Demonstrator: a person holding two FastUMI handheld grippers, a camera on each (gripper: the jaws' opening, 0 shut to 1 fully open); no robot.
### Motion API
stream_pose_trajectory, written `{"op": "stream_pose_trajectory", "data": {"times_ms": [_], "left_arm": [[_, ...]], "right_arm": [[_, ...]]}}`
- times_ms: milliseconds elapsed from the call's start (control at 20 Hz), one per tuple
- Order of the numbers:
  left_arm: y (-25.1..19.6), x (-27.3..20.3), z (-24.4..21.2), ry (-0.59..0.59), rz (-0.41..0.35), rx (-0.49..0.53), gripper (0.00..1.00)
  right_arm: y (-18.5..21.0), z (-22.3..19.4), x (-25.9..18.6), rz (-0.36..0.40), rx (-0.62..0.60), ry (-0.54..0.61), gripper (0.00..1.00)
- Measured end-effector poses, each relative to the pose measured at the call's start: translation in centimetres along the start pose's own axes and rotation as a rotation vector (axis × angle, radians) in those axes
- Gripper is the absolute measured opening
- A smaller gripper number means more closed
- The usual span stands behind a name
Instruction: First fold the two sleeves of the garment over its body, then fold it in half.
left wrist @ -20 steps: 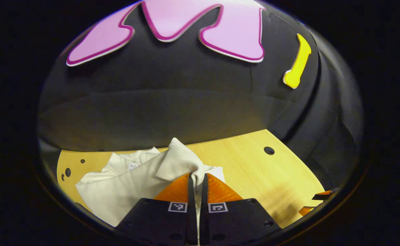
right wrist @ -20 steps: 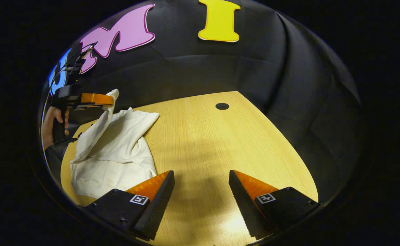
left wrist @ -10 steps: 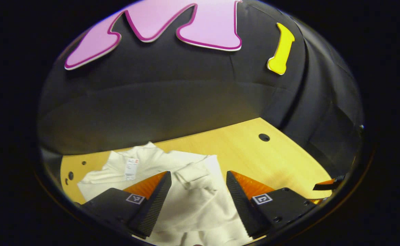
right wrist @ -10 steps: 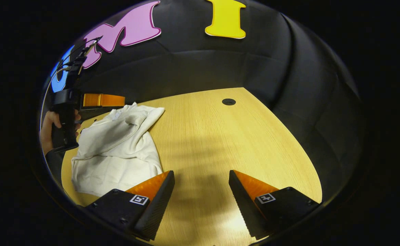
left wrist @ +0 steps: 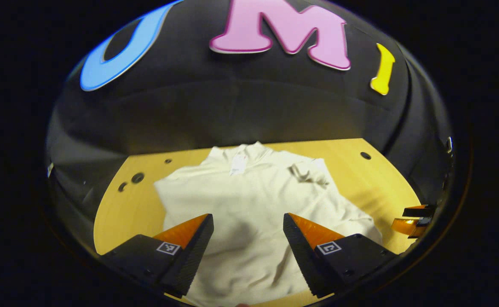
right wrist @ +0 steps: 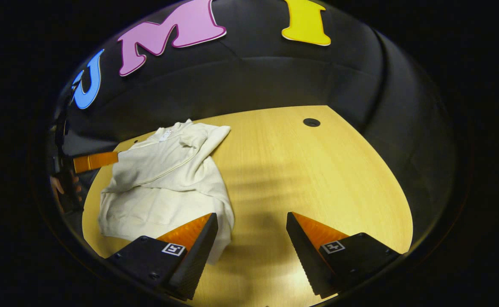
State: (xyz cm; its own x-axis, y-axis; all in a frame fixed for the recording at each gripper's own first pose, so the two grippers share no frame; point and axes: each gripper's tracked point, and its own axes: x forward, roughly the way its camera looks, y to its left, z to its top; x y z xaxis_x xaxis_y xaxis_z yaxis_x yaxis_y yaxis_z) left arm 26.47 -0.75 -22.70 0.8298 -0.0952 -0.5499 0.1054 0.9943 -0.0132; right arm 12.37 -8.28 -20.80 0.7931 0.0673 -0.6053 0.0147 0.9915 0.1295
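Centrally in the left gripper view, the cream garment (left wrist: 253,204) lies spread on the wooden desk (left wrist: 121,213), collar and neck label (left wrist: 238,164) toward the booth wall. One sleeve (left wrist: 307,172) is folded over the body, its cuff resting near the collar on the view's right. The left tool (left wrist: 248,224) hovers above the lower body of the garment, its two orange-and-black fingers (left wrist: 189,232) spread wide and released, with nothing between them. Part of the right tool (left wrist: 415,215) appears at the view's right edge, beyond the garment's hem.

From the right gripper view, the garment (right wrist: 164,179) sits on the view's left portion of the desk (right wrist: 309,179), the folded sleeve (right wrist: 191,138) lying diagonally across the body. The right tool (right wrist: 252,228) is likewise released, fingers (right wrist: 317,238) apart over bare wood, its left finger just beside the garment's near edge. The left tool (right wrist: 95,161) shows at the view's left edge, held by a hand (right wrist: 64,189). A dark round hole (right wrist: 311,122) marks the desk's far end.
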Motion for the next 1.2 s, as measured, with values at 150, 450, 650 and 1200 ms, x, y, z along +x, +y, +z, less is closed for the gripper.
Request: {"op": "stream_pose_trajectory", "data": {"times_ms": [150, 450, 650, 1200], "left_arm": [[4.7, -2.8, -4.7, 0.04, 0.078, -0.073, 1.0], [10.0, -7.2, -13.9, 0.146, 0.178, -0.178, 1.0], [10.6, -8.3, -18.5, 0.198, 0.202, -0.241, 0.98], [9.5, -6.8, -19.3, 0.192, 0.192, -0.203, 0.95]], "right_arm": [[2.1, -0.9, 0.4, 0.037, -0.034, 0.024, 0.99], [4.4, -3.1, 1.3, 0.047, -0.092, 0.083, 0.99], [5.0, -4.2, 2.3, 0.029, -0.103, 0.112, 0.99], [5.6, -6.4, 3.1, -0.021, -0.138, 0.157, 0.99]]}}
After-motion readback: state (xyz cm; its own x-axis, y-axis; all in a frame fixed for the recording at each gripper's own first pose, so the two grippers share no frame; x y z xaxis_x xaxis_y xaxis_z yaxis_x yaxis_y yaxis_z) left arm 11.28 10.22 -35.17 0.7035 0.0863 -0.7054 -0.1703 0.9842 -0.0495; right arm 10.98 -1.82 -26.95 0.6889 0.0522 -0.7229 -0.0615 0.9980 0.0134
